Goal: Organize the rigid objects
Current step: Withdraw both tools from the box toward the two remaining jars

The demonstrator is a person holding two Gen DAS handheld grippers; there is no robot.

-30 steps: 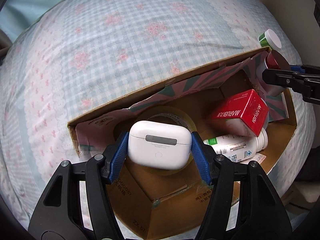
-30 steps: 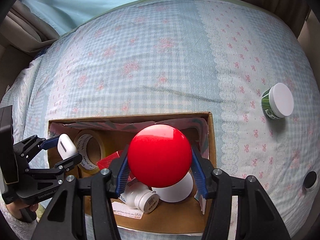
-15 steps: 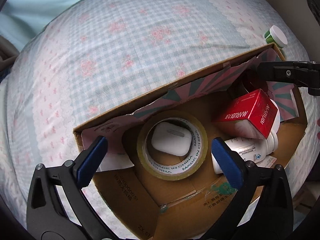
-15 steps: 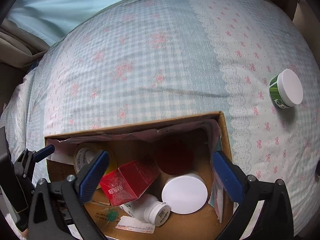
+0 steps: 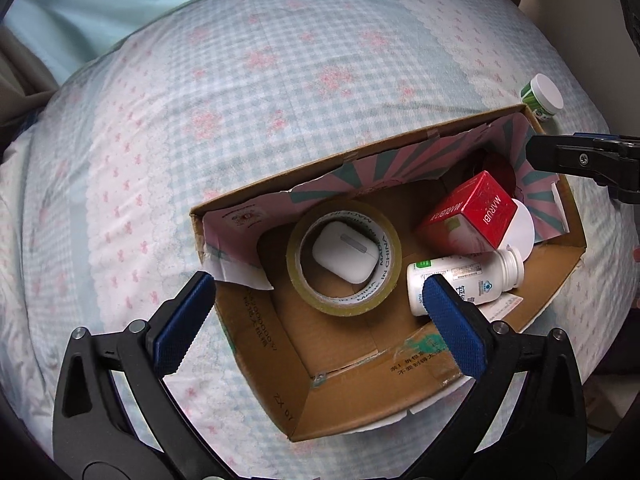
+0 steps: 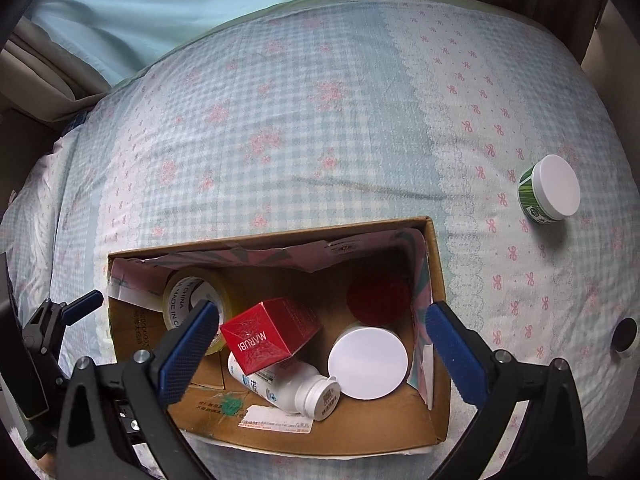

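Observation:
A cardboard box (image 5: 352,392) (image 6: 272,234) sits on a checked bedspread. Inside lie a tape roll (image 5: 344,256) (image 6: 180,288) with a white earbud case (image 5: 346,252) in its hole, a red MARUBI box (image 5: 476,210) (image 6: 268,334), a white bottle (image 5: 464,274) (image 6: 292,388), a white-lidded jar (image 6: 368,362) (image 5: 522,232) and a red ball (image 6: 378,296) in the far right corner. My left gripper (image 5: 316,318) is open and empty above the box's near edge. My right gripper (image 6: 320,352) is open and empty above the box. A green jar with a white lid (image 6: 550,190) (image 5: 542,96) lies on the bed, right of the box.
The bedspread (image 6: 300,120) stretches beyond the box. A pale blue curtain (image 6: 200,8) hangs behind the bed. A small dark round object (image 6: 624,336) lies on the bed at the far right. A paper slip (image 6: 276,424) lies on the box floor.
Both grippers opened and drew back upward. The earbud case dropped into the tape roll's hole. The red ball dropped into the box's far right corner.

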